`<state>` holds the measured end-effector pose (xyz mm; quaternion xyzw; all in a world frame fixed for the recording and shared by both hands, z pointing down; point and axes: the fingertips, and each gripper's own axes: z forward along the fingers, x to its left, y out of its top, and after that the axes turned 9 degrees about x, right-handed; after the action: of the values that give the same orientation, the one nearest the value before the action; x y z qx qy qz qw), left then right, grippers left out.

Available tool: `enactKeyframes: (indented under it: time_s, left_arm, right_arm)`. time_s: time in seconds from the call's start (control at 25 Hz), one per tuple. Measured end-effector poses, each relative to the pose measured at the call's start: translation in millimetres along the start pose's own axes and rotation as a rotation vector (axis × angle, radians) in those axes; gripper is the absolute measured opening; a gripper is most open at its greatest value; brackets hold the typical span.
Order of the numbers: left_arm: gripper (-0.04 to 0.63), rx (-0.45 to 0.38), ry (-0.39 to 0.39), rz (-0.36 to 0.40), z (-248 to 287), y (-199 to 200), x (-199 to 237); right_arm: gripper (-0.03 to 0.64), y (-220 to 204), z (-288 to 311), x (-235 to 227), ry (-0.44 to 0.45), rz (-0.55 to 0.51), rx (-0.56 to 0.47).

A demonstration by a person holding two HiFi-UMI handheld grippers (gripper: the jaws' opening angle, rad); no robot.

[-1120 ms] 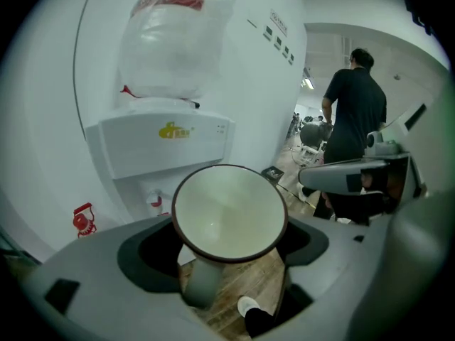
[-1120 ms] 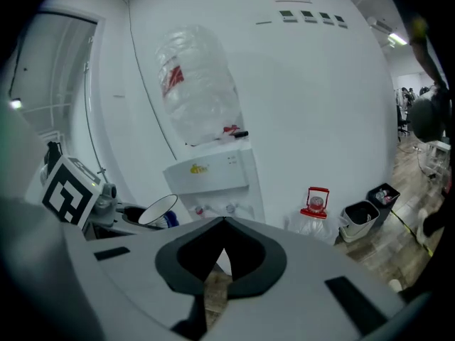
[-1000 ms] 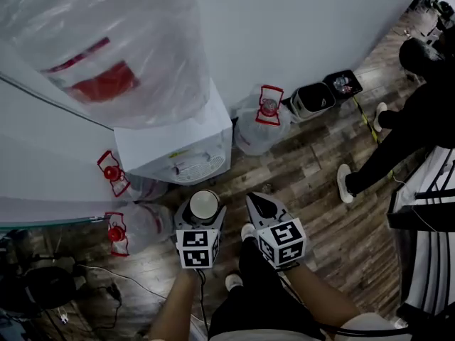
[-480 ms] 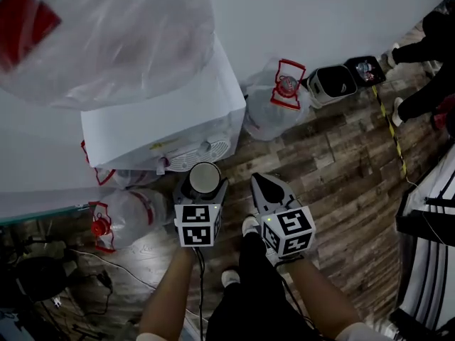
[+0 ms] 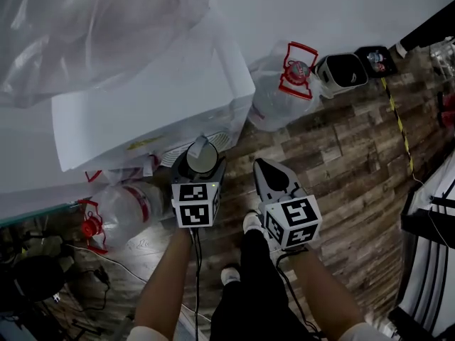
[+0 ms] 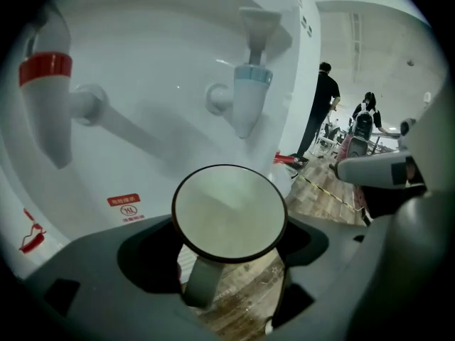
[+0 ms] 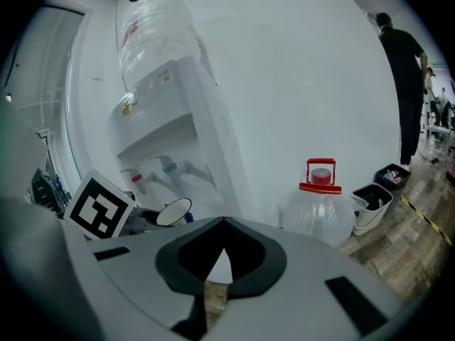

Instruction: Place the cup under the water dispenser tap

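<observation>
Head view looks steeply down, dispenser (image 5: 156,98) at 11 o'clock. Left gripper view faces taps (image 6: 249,98) close-up; right gripper view shares them, farther, 9 o'clock.

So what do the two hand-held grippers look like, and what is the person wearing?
The left hand-held gripper and right hand-held gripper are both light grey with black jaw linings. Each carries a white cube printed with black square markers, and a thin black cable trails back from each. The person wears light short sleeves and dark trousers.
</observation>
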<state>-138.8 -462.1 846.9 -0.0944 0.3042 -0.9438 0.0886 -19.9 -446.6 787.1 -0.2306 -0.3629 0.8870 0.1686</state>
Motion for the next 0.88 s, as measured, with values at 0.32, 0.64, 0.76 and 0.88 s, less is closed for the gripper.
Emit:
enactKeyframes:
  time_s: [0.32, 0.64, 0.76, 0.88]
  left_arm:
    - [0.429, -0.004, 0.052, 0.027, 30, 0, 3]
    - [0.428, 0.016, 0.064, 0.021, 47, -1, 9]
    - [0.429, 0.019, 0.067, 0.044, 51, -3, 10]
    - [0.43, 0.018, 0.065, 0.044, 55, -5, 9]
  right_arm:
    - [0.02, -7, 11, 8, 0.024, -0.002, 0.007]
    - [0.02, -8, 13, 5, 0.027, 0.006, 0.008]
    - [0.02, -10, 15, 3, 0.027, 0.007, 0.01]
    - [0.02, -12, 15, 1, 0.026, 0.007, 0.015]
